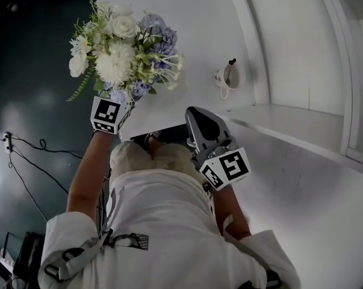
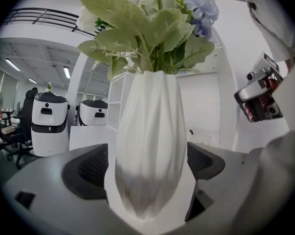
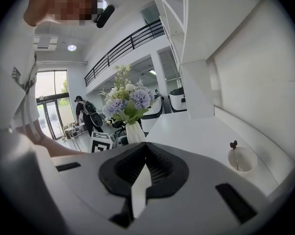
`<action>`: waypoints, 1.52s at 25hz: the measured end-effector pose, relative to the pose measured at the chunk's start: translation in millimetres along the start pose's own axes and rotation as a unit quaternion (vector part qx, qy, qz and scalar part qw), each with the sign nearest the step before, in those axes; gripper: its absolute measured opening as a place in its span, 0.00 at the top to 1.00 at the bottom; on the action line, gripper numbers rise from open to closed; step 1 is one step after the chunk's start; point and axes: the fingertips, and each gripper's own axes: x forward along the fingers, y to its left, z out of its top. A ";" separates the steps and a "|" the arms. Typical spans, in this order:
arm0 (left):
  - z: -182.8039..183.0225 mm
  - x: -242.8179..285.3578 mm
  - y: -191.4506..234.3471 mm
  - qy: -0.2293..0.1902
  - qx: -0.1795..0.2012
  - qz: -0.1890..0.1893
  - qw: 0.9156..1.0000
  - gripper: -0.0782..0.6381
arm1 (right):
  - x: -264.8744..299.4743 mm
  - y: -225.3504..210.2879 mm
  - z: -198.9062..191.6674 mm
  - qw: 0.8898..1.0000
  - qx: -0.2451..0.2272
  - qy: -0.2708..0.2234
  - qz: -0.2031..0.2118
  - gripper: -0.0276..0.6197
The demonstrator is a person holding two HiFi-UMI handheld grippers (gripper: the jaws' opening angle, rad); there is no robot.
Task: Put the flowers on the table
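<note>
We judge the setting-down step to be at its end: the flowers (image 1: pixel 124 47), a white and pale blue bunch in a ribbed white vase (image 2: pixel 149 146), appear to stand on the white tabletop (image 1: pixel 187 35), close to its near edge. The left tongs (image 2: pixel 147 164) are spread wide around the vase's lower body. It stands between the two dark pads (image 2: pixel 91 168), and a thin strip of white shows on either side, so we read the pads as clear of it and no longer pinching. The right tongs (image 3: pixel 146 151) are pressed together with nothing between them, and they hang over the tabletop, well apart from the vase. As we see it, the next move calls for drawing the left tongs straight back and away from the vase without brushing its sides. It sits near the edge and carries a heavy top of blooms, so a sideways nudge could tip it. A small white cup (image 1: pixel 227 77) with a dark stick in it stands further in on the tabletop, clear of all this. We find no brand, label or legible writing anywhere. The marker cube (image 1: pixel 106 114) on each gripper carries only black and white square patterns, and the rounded white machines (image 2: pixel 49 124) in the background show no readable lettering.
</note>
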 end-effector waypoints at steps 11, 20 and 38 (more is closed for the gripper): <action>2.3 -26.5 4.5 0.003 -0.006 0.012 1.000 0.21 | 8.9 19.4 9.8 1.000 -0.011 -0.011 0.015 0.94; 1.0 -57.8 3.3 0.031 -0.026 0.020 0.999 0.21 | 20.9 37.7 20.6 0.999 -0.023 -0.023 0.030 0.94; 11.5 -128.6 41.1 0.075 -0.045 0.096 0.991 0.22 | 24.6 51.1 41.4 0.997 -0.034 -0.054 0.033 0.94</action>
